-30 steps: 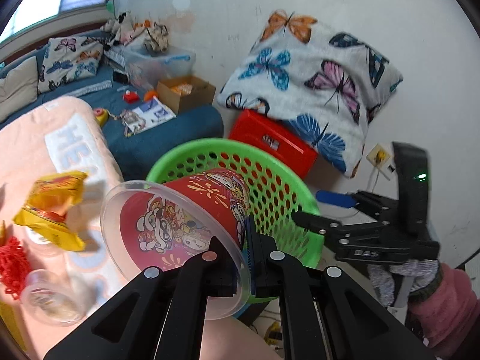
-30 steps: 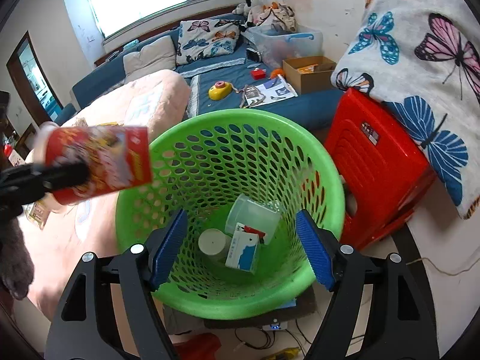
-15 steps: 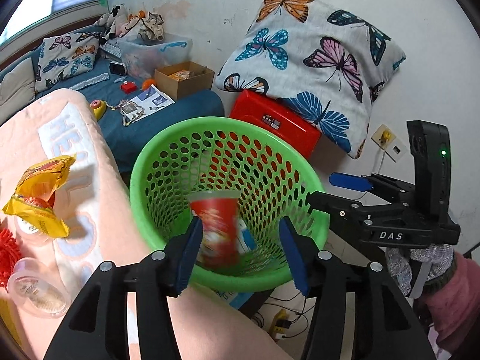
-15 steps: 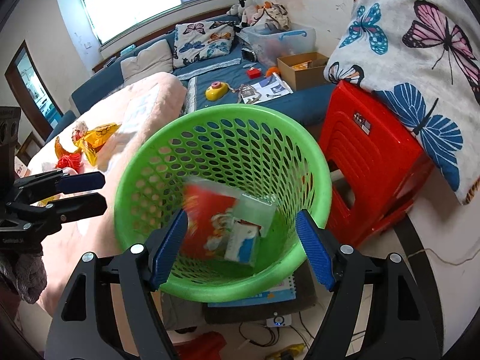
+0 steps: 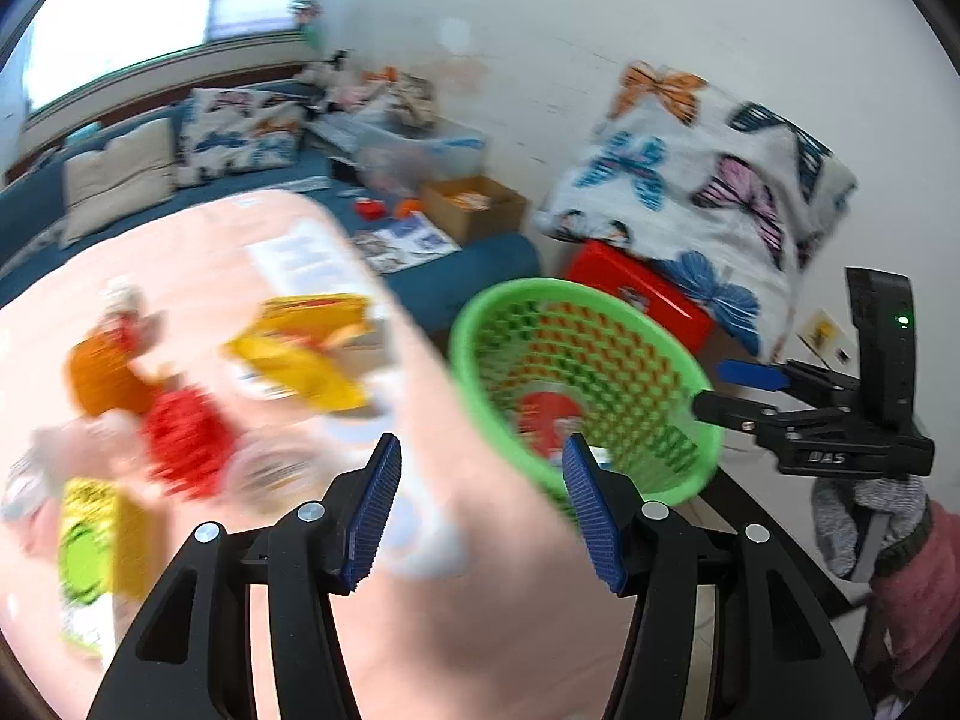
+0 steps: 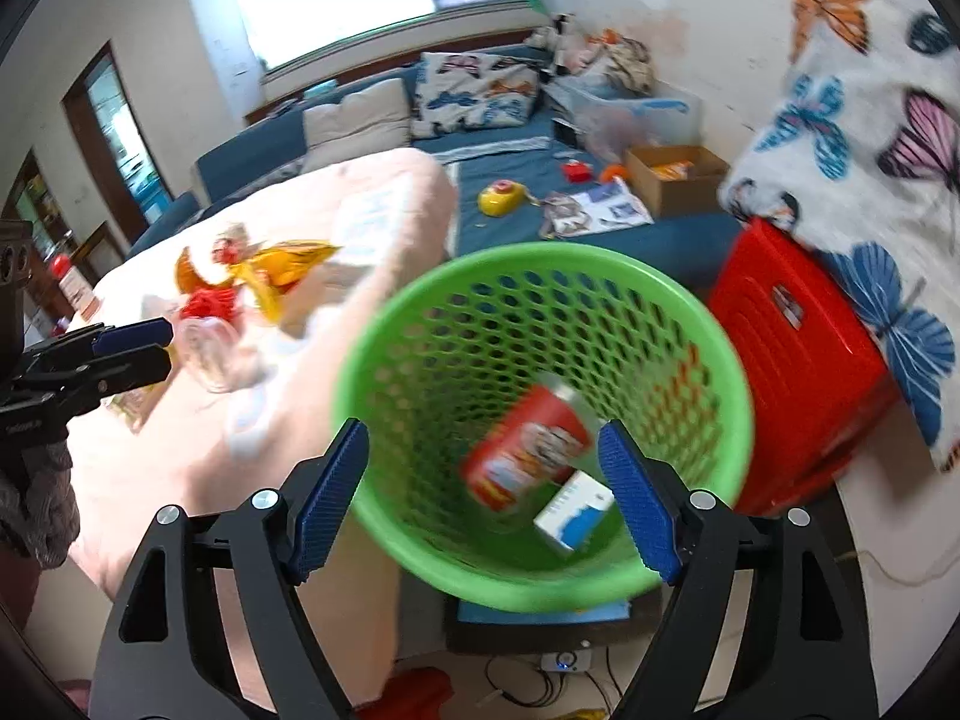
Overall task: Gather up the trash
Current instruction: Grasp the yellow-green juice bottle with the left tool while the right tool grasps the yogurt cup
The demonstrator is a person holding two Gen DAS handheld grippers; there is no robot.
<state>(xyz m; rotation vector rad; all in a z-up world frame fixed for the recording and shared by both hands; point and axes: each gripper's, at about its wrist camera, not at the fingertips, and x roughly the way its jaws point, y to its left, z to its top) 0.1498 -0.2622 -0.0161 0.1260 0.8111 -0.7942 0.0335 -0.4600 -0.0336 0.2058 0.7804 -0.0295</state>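
Over the pink blanket, the left gripper hangs tilted downward, empty.

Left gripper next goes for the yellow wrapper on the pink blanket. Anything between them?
Nothing visible blocks it. The left gripper is open and empty over bare blanket; the yellow wrapper lies ahead to its left, uncovered, with a red mesh beside it.

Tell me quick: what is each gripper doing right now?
Left gripper: open, holding nothing; its jaws have just been opening.
Right gripper: open, empty, over the green basket; its jaws have just opened further.
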